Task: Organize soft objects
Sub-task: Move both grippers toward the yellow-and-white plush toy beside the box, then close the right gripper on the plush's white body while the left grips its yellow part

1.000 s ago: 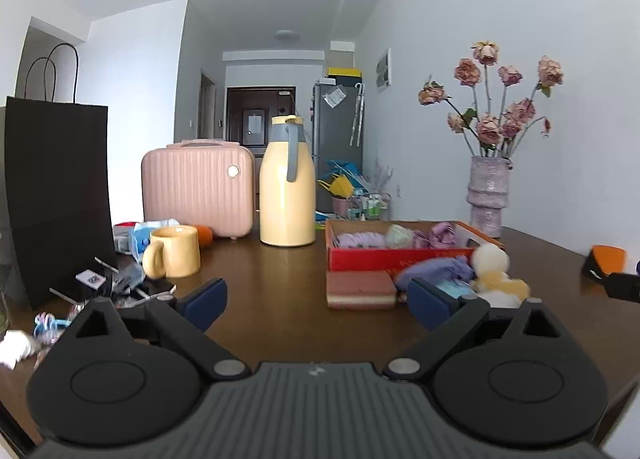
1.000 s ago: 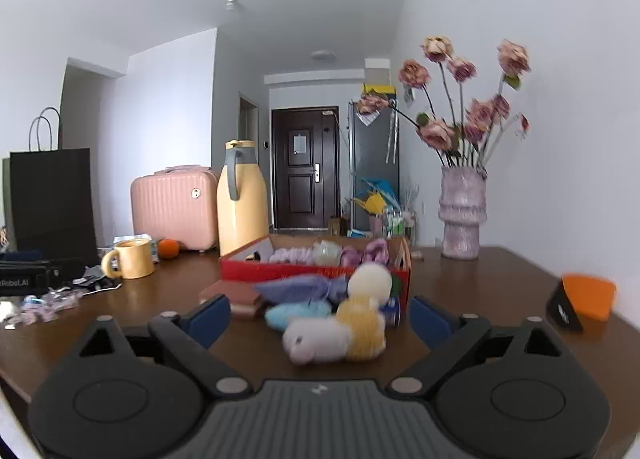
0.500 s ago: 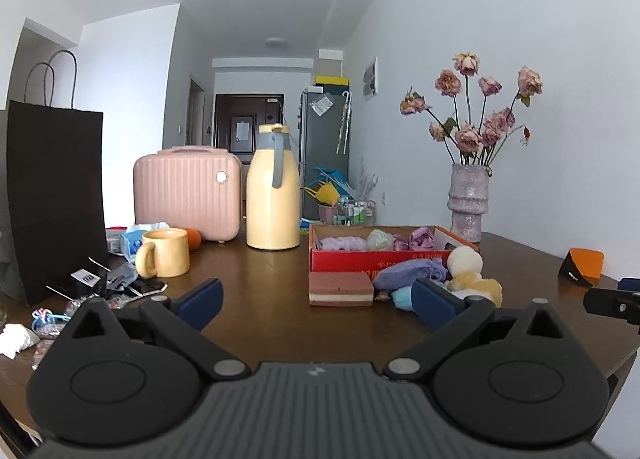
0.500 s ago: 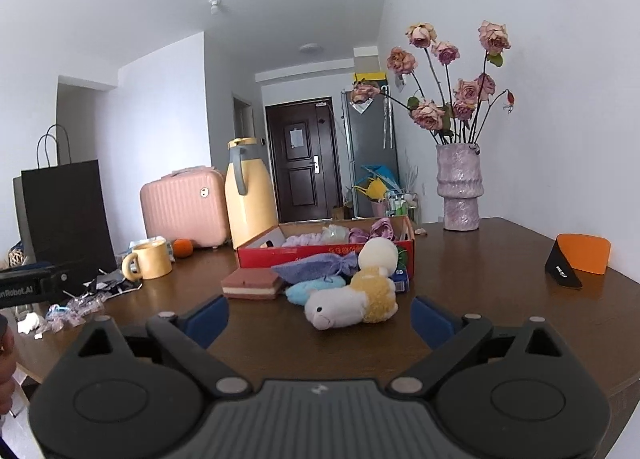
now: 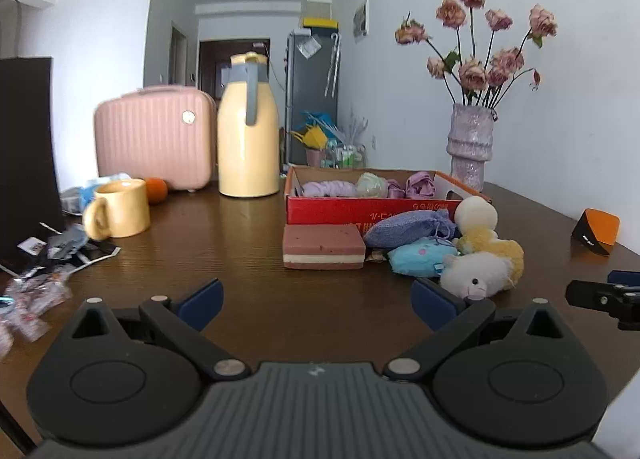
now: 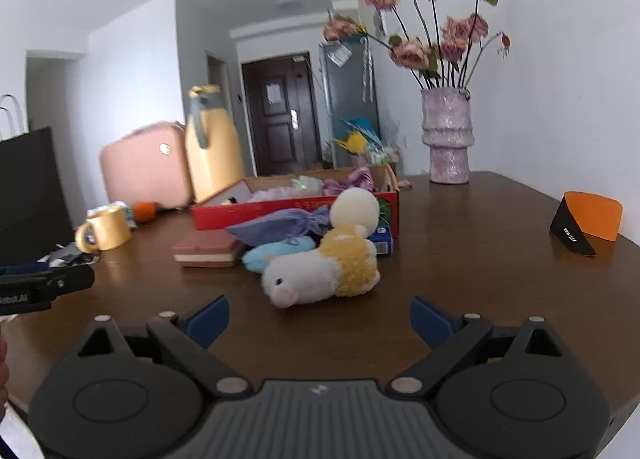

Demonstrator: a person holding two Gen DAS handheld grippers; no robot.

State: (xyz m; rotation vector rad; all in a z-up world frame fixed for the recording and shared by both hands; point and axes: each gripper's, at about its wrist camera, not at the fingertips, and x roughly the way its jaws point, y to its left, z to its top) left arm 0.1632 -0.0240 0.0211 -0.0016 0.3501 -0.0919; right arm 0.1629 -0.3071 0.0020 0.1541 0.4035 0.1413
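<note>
Left gripper [image 5: 316,301] jaws apart, empty; pink sponge block [image 5: 324,246] dead ahead. Right gripper [image 6: 319,317] jaws apart, empty; white-yellow plush [image 6: 322,273] just ahead, slightly left, long axis crosswise. Right gripper nearer plush. Red box [image 6: 296,206] beyond pile.

Bare table [image 6: 460,259] lies in front of the white-and-yellow plush [image 6: 320,273] and to its right. Behind the plush, the blue plush [image 6: 276,251], purple pouch [image 6: 276,225], cream ball [image 6: 354,209] and red box [image 6: 288,209] crowd together; the layered sponge [image 5: 324,247] blocks its left.
</note>
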